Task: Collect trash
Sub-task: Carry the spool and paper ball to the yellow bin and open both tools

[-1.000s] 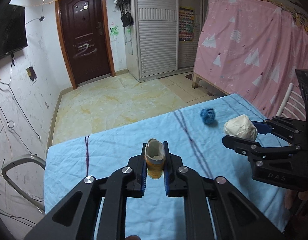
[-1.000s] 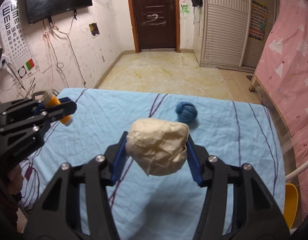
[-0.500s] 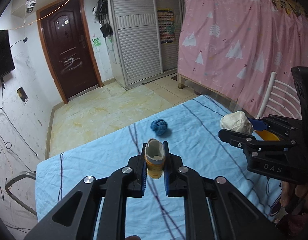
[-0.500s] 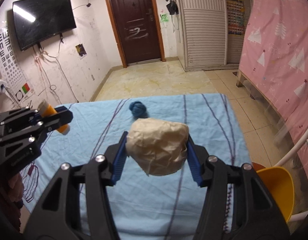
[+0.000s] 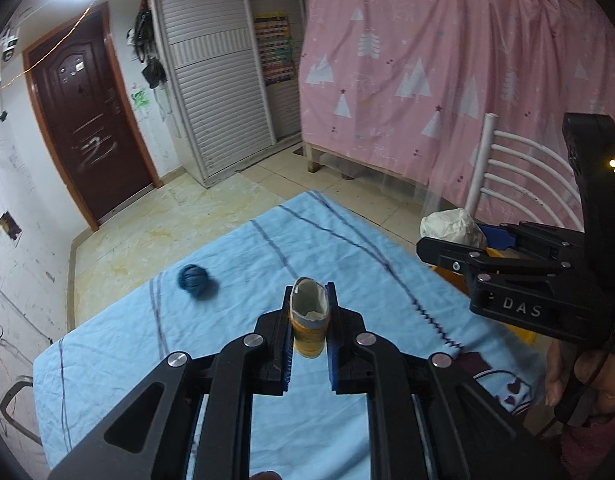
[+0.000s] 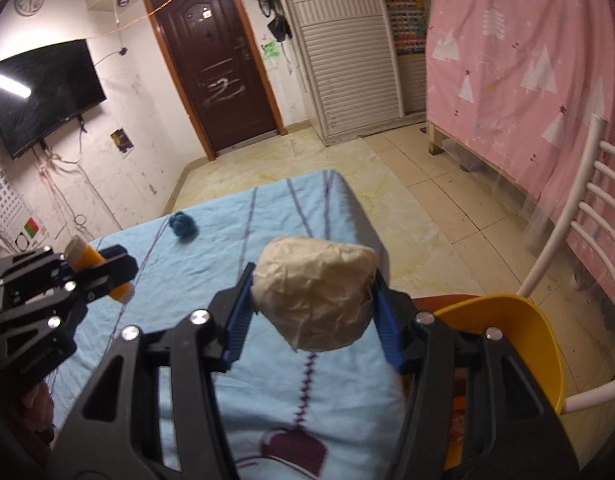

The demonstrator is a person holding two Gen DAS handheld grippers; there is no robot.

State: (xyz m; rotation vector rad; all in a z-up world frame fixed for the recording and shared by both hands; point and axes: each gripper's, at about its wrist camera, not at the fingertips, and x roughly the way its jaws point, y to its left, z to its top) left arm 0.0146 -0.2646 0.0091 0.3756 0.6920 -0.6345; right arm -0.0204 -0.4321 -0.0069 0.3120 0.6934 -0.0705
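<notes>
My left gripper [image 5: 309, 312] is shut on a small orange bottle [image 5: 308, 326] with a torn pale top, held above the blue cloth. From the right wrist view the same orange bottle [image 6: 87, 258] shows in the left gripper [image 6: 97, 270] at the left edge. My right gripper [image 6: 313, 300] is shut on a crumpled beige paper ball [image 6: 313, 298], held over the table's right edge. That paper ball [image 5: 451, 226] also shows at the right in the left wrist view. A blue crumpled ball [image 5: 193, 277] [image 6: 182, 225] lies on the cloth.
A yellow bin [image 6: 519, 340] stands on the floor just right of the table [image 6: 267, 392], beside a white chair [image 6: 579, 232]. A pink curtain [image 5: 447, 92] hangs behind. Tiled floor runs to a brown door [image 6: 215, 80]. A person's hand [image 5: 579, 376] grips the right tool.
Both grippers have swung to the right across the table with their loads. The yellow bin and white chair have come into view; the blue ball now lies to the left.
</notes>
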